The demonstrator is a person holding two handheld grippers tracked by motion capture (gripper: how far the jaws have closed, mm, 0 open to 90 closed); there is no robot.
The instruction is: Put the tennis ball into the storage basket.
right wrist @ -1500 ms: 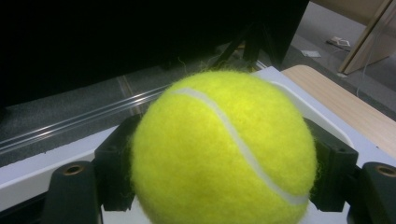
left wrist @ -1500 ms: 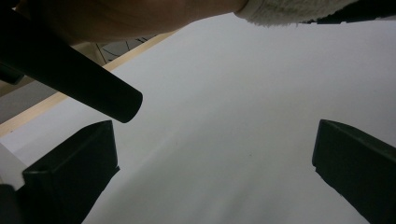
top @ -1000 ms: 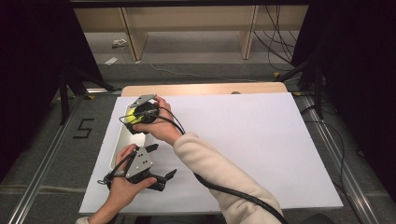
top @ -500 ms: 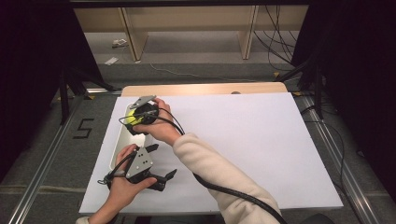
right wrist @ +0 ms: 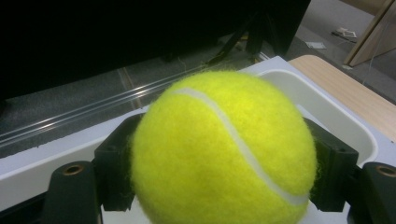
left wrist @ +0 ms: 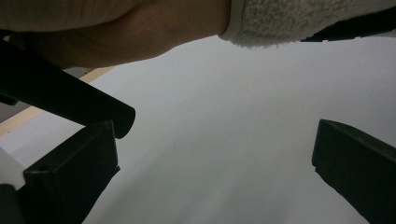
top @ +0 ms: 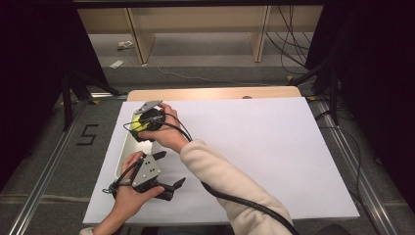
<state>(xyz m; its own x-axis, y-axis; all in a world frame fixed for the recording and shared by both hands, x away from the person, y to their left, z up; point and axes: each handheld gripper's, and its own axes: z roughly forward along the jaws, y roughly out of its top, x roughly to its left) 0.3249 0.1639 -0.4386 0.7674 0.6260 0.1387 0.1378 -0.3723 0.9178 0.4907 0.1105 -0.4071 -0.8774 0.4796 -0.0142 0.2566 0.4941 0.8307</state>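
Right gripper (top: 138, 125) is clamped on the ball (top: 137, 124), one jaw on each side, holding it above the far end of the tray (top: 128, 147). The right gripper view confirms this: the ball (right wrist: 224, 151) is squeezed between both pads, with the white tray (right wrist: 327, 116) below and behind it. Tray sits at the left edge of the table (top: 254, 142), long side running near to far; its inside is mostly hidden by the hands, so I cannot tell what else is in it. Left gripper (top: 169, 188) is near the front left, just right of the tray, jaws wide apart and holding nothing, over bare white surface.
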